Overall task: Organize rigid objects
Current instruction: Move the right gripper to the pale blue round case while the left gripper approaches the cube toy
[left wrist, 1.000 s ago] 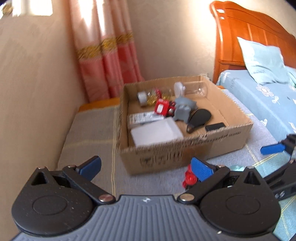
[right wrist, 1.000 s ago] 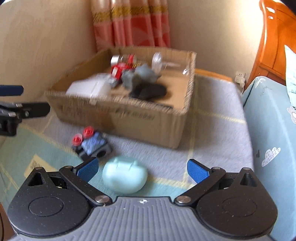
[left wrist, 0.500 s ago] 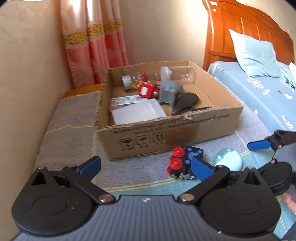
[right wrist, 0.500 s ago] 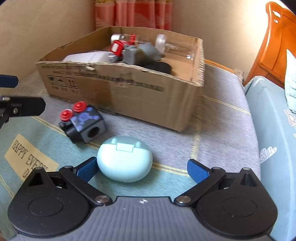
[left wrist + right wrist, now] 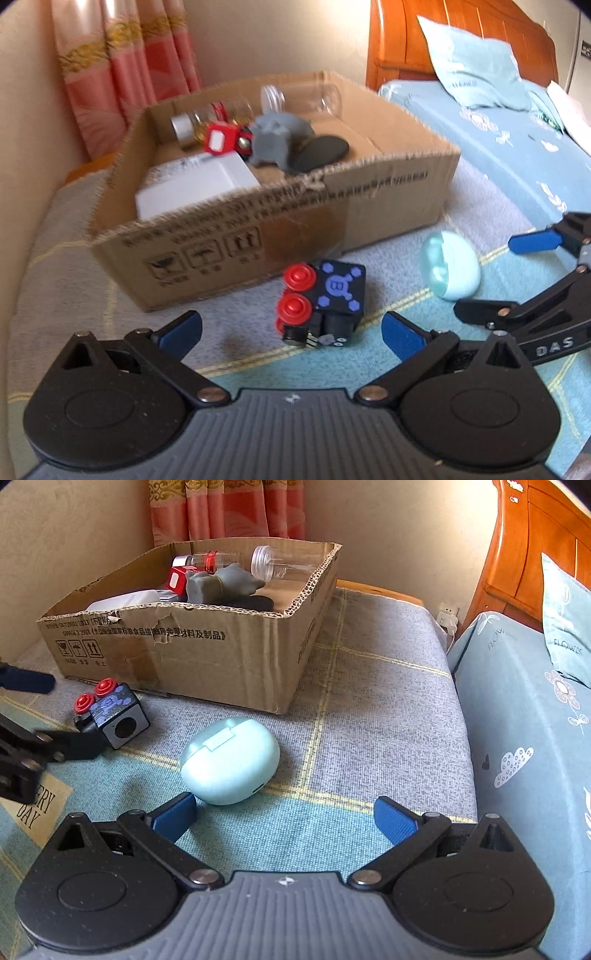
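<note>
At the far left, a pink patterned curtain [image 5: 122,70] hangs against the wall; in front of it a shallow brown cardboard box [image 5: 332,206] sits on a grey woven blanket with yellow lines [image 5: 369,686], holding a white flat box [image 5: 199,184], a small red block [image 5: 218,142], a grey moulded plastic figure [image 5: 273,142], a black oval piece [image 5: 323,151] and two clear plastic jars lying on their sides [image 5: 299,96]; the left claw [image 5: 291,328] hovers with its blue-tipped fingers wide apart, gripping nothing, just short of a black cube toy with blue markings and two red round buttons [image 5: 319,299], which rests on the blanket near the box's front wall; further right a pale mint rounded plastic case [image 5: 231,764] lies on the blanket beside the cube, apart from it; the right claw [image 5: 284,816] is likewise spread open and empty, its left fingertip just beside the case; at the far right stands a bed with a pale blue floral sheet [image 5: 524,738] and an orange wooden headboard [image 5: 461,40].
</note>
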Motion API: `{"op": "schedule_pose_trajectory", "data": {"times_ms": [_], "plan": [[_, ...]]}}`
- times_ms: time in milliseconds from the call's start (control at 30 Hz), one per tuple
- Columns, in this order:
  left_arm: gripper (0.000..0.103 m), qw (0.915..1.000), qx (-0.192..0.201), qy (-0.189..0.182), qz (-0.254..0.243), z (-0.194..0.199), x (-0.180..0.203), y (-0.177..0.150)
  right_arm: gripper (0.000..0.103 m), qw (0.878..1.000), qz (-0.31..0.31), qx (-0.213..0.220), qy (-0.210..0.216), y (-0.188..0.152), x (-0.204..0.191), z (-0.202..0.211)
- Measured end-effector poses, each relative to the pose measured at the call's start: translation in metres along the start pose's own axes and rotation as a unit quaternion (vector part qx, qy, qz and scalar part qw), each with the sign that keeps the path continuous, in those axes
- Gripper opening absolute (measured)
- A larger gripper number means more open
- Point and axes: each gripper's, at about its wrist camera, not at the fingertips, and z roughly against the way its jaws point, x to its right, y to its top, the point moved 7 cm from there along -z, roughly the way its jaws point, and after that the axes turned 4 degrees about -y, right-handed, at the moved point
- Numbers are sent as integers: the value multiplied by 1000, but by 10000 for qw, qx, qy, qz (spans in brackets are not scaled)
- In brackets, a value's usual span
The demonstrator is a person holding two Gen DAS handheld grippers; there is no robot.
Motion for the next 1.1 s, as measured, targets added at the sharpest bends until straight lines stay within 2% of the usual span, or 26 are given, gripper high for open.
{"op": "schedule_pose_trajectory", "data": {"times_ms": [133,333,467,633,733,833,933,1100], "plan": [[102,9999,-156,-11,49,-16,-1,-1,103,10000,16,28,25,0,0,-1],[102,9995,-73,-12,292,-26,-6,8,103,10000,28,76,43,-1,1,0],[103,9977,-71,249,623,-26,-16,7,103,9999,33,85,45,-1,1,0],[103,9893,-136,781,1222,-16,-49,-4,103,9999,43,104,54,-1,1,1],[102,9866,-183,791,1412,-10,-62,-11,103,9999,38,83,47,0,1,0],[102,9877,-174,774,1346,-8,-62,-15,103,9998,82,28,159,2,-4,1],[103,9881,-132,775,1324,-7,-60,-16,103,9987,54,82,499,9,-15,1],[103,9895,-77,732,1246,-6,-60,-17,103,9994,-208,159,218,29,-22,-13]]}}
